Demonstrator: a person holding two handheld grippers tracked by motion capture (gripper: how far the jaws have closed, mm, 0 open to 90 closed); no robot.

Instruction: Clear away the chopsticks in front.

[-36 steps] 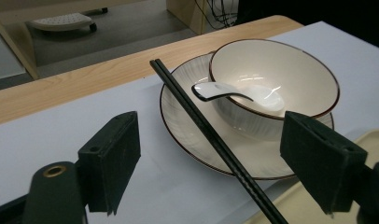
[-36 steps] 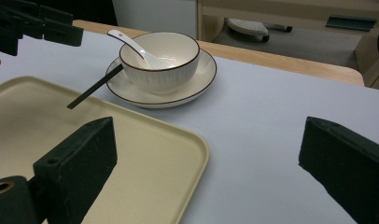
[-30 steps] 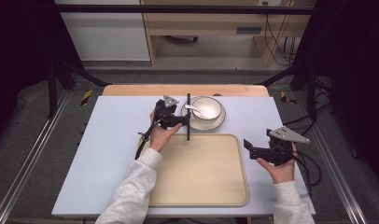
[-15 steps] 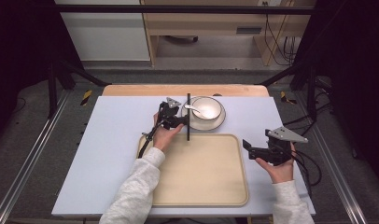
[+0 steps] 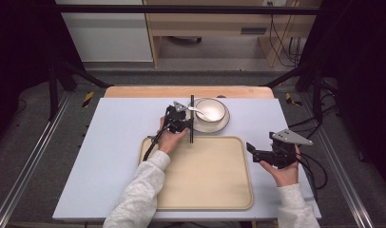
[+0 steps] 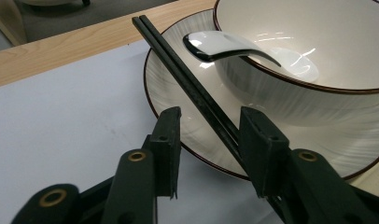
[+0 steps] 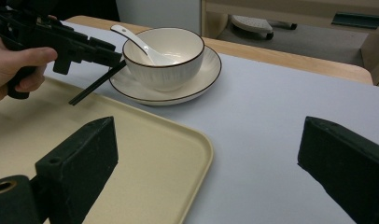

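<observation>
A pale blue mat (image 5: 115,142) covers the wooden table (image 5: 134,91), with dark floor and shelving beyond. At the far middle of the mat stands a white plate (image 5: 223,124) with a thin dark rim, and on it a white bowl (image 5: 212,110) with the same dark rim. A white spoon (image 6: 225,45) rests in the bowl, its handle sticking out over the rim towards the left gripper. The rest of the bowl looks bare. Nearer the person lies a cream tray (image 5: 205,175) with nothing in it.

The left gripper (image 5: 180,119) is at the plate's left edge. Its jaws stand apart around a pair of black chopsticks (image 6: 187,84), which lie against the right jaw and across the plate's rim; the left jaw is clear of them. The right gripper (image 5: 255,151) hovers just right of the tray, jaws wide apart and holding nothing.
</observation>
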